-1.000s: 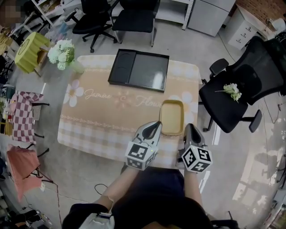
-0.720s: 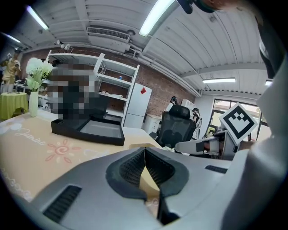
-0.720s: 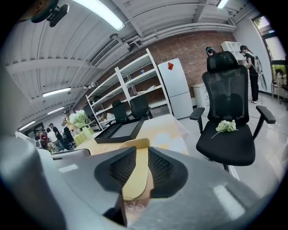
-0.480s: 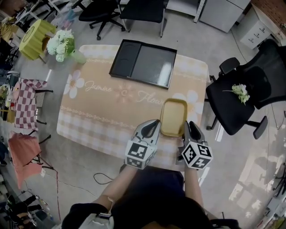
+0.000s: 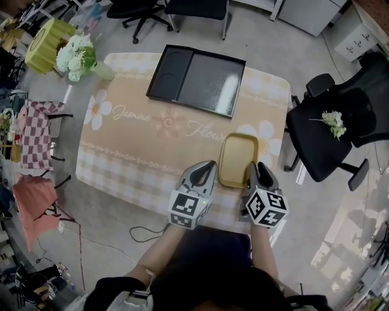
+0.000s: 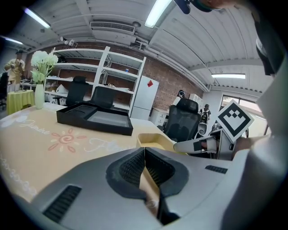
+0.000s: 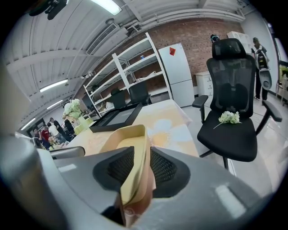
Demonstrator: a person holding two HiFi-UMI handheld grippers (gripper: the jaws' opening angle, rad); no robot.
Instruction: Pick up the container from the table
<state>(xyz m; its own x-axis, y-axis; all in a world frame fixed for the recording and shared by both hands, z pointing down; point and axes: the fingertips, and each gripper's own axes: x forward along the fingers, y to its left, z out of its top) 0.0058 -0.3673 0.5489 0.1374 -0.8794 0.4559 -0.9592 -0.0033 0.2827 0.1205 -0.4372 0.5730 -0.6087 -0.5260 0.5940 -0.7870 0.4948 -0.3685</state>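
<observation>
Both grippers have been sinking toward the desk (image 5: 134,152) since the earlier frames. The right gripper (image 5: 254,170), nearly shut back then, is now standing wide with its jaws opening.

One yellow container (image 5: 238,159) is lying on the desk near the front right corner, its long side running away from the person. At the near end, its right wall is standing between the right gripper's jaws. The right gripper view is showing this thin wall running up the gap with space on its left side, so the pads are not clamping it. The left gripper (image 5: 209,167) is sitting just beside the container's near left corner, its jaws meeting at the tips and holding nothing.

Two grippers are working, each carrying one marker cube (image 5: 265,208). One black tray (image 5: 197,81) with two compartments is lying at the far side of the desk, well apart from the container. One bunch of white flowers (image 5: 76,56) is standing at the far left corner.

Three black office chairs are showing in the head view. Two (image 5: 130,9) are standing beyond the desk. One (image 5: 340,115) is standing at the right, near the desk edge closest to the container, and is bearing one small flower sprig (image 5: 333,121) on its seat.

One yellow-green round stand (image 5: 45,39) is standing past the flowers. One checked cloth (image 5: 33,130) and one pink cloth (image 5: 33,206) are hanging off to the left.
</observation>
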